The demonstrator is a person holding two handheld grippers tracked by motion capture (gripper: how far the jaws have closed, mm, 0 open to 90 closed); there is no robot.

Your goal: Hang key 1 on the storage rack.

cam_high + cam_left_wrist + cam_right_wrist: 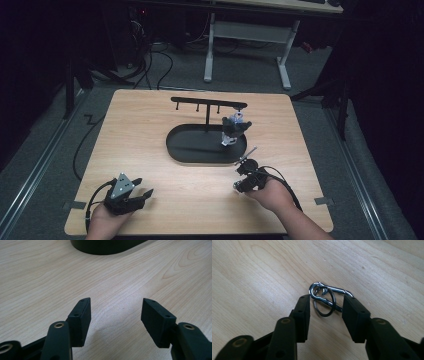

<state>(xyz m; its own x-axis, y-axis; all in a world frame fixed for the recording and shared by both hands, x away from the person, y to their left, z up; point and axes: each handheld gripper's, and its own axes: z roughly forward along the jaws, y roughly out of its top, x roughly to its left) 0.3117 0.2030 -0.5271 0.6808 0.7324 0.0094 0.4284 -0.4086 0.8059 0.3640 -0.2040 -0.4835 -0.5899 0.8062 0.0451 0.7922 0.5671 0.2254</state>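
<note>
A silver carabiner [329, 288] with a key ring [324, 312] through it lies flat on the wooden table. My right gripper [327, 298] is open, with its two pads on either side of the carabiner; the ring runs behind the right pad. In the high view the right gripper [246, 166] sits just in front of the black oval stand base [190, 150], the carabiner [246, 155] at its tips. My left gripper [144, 187] rests at the table's near left, open, and its jaws [116, 307] have only bare wood between them.
A black T-shaped rack [207, 103] with small hooks rises from the oval base. A small dark and white keychain figure [234, 129] hangs at its right end. The base's edge [105, 246] shows far ahead of the left gripper. A desk frame [247, 35] stands beyond the table.
</note>
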